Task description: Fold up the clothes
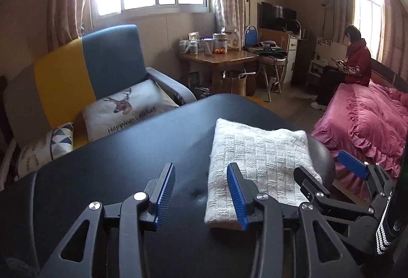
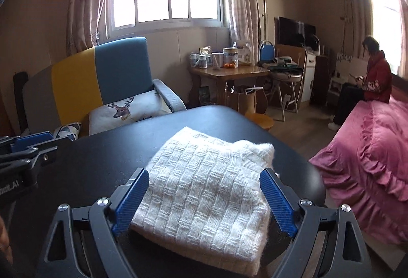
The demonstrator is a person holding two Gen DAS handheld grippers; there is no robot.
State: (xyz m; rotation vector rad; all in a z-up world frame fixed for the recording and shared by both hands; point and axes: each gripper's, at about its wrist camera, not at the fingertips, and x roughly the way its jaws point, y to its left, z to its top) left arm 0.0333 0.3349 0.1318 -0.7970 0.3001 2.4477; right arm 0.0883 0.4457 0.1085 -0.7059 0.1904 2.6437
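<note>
A white knitted garment (image 1: 257,160) lies folded into a thick rectangle on the black table (image 1: 132,150). My left gripper (image 1: 201,181) is open, its right finger resting over the fold's left edge, its left finger over bare table. My right gripper (image 2: 204,191) is open wide, its fingers on either side of the folded garment (image 2: 204,191) near its front end. The right gripper also shows in the left wrist view (image 1: 331,171), at the fold's right side. The left gripper's side shows at the left of the right wrist view (image 2: 33,145).
Behind the table stands a blue, yellow and grey sofa (image 1: 76,68) with a deer-print cushion (image 1: 127,107). A pink bed (image 1: 369,119) lies to the right, with a person (image 1: 354,63) sitting on it. A wooden side table (image 1: 219,58) with jars stands under the window.
</note>
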